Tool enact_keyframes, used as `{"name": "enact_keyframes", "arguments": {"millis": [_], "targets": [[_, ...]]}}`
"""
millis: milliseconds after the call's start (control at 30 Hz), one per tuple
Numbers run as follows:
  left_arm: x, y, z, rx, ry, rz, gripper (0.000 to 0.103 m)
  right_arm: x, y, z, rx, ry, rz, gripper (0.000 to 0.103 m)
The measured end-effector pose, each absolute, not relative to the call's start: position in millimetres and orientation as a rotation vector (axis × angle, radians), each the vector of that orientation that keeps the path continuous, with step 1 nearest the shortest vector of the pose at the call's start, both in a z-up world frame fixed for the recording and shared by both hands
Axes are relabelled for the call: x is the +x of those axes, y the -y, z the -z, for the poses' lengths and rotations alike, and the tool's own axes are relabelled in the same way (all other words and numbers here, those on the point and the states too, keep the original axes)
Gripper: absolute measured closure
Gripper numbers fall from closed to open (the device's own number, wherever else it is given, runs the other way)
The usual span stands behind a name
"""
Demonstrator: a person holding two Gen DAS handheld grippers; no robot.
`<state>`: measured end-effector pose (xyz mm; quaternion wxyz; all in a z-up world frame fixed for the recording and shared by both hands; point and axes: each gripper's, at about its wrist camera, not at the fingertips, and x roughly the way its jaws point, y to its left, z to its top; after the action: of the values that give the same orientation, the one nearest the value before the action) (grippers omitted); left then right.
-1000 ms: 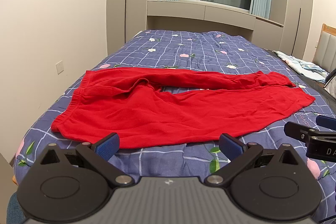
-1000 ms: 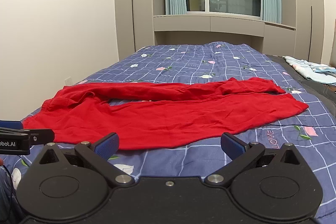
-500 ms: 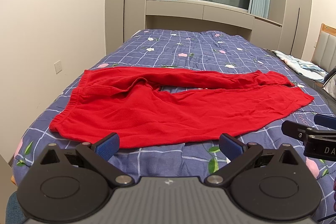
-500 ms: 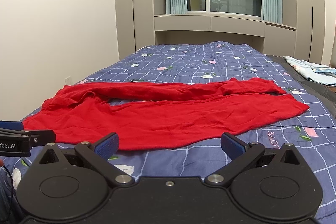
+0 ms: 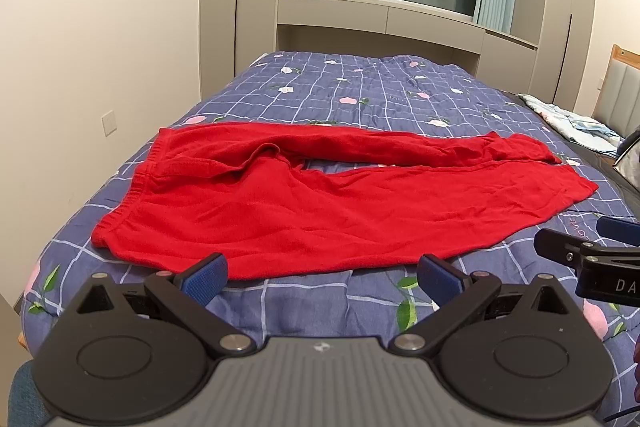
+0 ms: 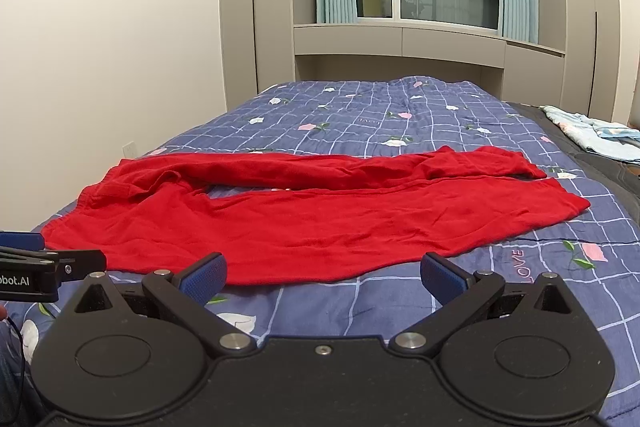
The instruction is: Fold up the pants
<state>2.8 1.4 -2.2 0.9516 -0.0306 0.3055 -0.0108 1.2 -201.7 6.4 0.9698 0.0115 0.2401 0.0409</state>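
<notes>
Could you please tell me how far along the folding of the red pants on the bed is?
Done: the red pants lie spread across the quilt, legs side by side. In hand: nothing; left tongs and right tongs are open, short of the near edge. Every fold remains.

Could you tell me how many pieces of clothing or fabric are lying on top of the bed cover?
2: the red pants spread across the near half of the bed cover, and a pale blue folded cloth at the far right edge. More may lie beyond the frame.
</notes>
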Motion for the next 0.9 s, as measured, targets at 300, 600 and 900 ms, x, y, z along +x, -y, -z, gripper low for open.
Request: {"name": "enact_keyframes", "arguments": {"millis": [300,600,900], "targets": [[4.1,-1.7,3.3,-0.063,-0.627,0.021,0.0,5.0,200.6,-4.6,0.021,-0.491,-0.083,0.0],[4.3,-1.7,4.0,-0.063,-0.629,0.021,0.0,5.0,200.8,-3.3,0.022,-0.495,-0.082,0.0],[8.9,-3.2,7.2,-0.073,-0.652,0.018,0.0,9.0,199.4,-2.4,0.024,-0.512,-0.082,0.0]]}}
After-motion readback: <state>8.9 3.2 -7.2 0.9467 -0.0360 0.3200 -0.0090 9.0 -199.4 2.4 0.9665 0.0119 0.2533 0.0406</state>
